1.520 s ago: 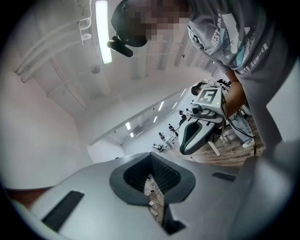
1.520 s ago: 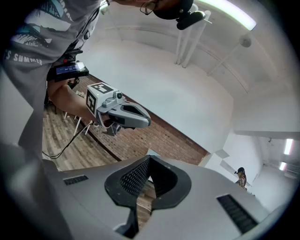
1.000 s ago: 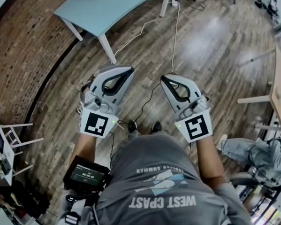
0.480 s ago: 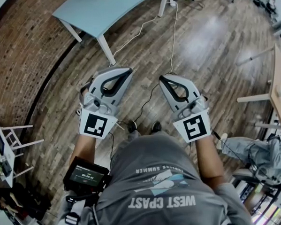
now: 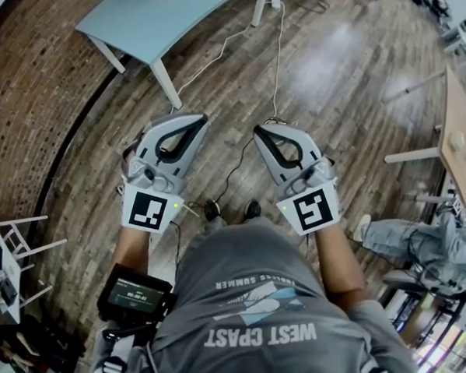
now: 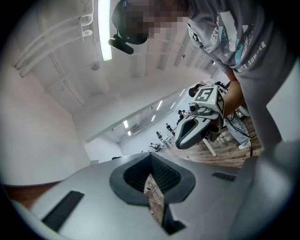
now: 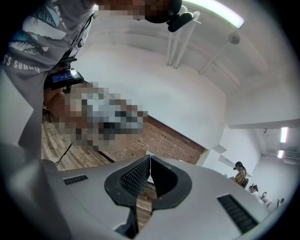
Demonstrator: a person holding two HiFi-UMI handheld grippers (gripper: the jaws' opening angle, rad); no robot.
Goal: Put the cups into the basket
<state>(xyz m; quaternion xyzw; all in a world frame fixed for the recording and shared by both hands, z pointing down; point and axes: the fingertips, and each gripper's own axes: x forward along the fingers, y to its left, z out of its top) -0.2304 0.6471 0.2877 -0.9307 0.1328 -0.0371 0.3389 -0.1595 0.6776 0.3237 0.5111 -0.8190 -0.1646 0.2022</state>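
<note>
Over the floor [image 5: 339, 86], left claw [image 5: 198, 119] and right claw [image 5: 258, 130] are closed, empty; table [image 5: 156, 18] cropped.

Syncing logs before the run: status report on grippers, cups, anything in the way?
Status: left gripper shut, empty; right gripper shut, empty. No cups or basket in view. Only a white floor cable ahead.

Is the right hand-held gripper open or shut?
Shut, empty. The right hand-held gripper shows jaws meeting at the tips in its own view, nothing between.
</note>
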